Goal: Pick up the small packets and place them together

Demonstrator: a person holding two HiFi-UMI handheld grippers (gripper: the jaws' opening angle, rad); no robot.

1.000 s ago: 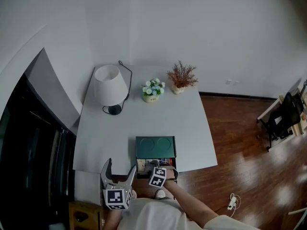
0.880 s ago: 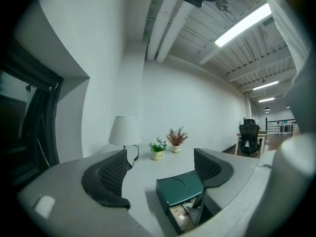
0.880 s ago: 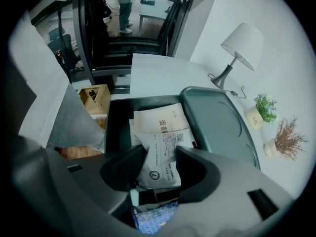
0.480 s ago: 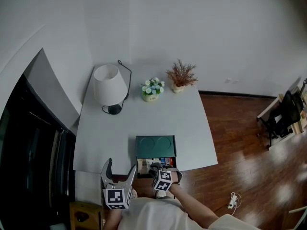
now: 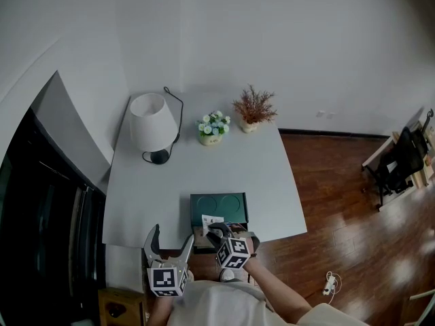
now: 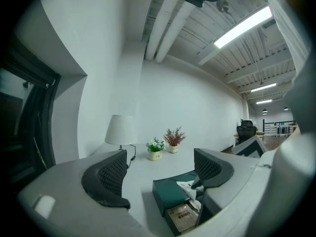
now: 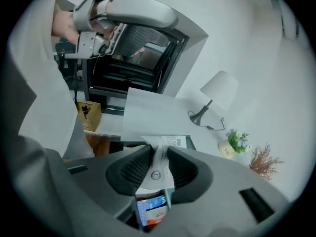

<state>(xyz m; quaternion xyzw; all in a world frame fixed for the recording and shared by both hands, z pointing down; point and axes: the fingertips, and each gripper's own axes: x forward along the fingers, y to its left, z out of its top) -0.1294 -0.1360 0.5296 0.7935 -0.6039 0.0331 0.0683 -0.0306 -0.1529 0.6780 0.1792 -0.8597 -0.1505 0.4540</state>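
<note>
A dark green box (image 5: 219,204) sits at the table's near edge, its front compartment open with several small packets inside: a brown one (image 6: 183,215) and colourful ones (image 7: 150,211). My right gripper (image 5: 216,231) hovers just above that compartment, pointing steeply down. Its jaws have just closed on a white paper packet (image 7: 159,159), which sticks out beyond the fingertips (image 5: 212,220). In the left gripper view the same white packet (image 6: 190,186) shows above the box (image 6: 170,191). My left gripper (image 5: 166,244) is held level to the box's left, open and empty (image 6: 158,174).
On the grey table (image 5: 272,182) stand a white lamp (image 5: 151,121) with a black cord at the back left, a small flower pot (image 5: 213,128) and a dried plant (image 5: 253,111). A cardboard box (image 5: 119,308) is on the floor at the lower left. Wooden floor lies to the right.
The right gripper has lifted out of the box's open compartment with the white packet now clamped in it. The left gripper has stayed where it was.
</note>
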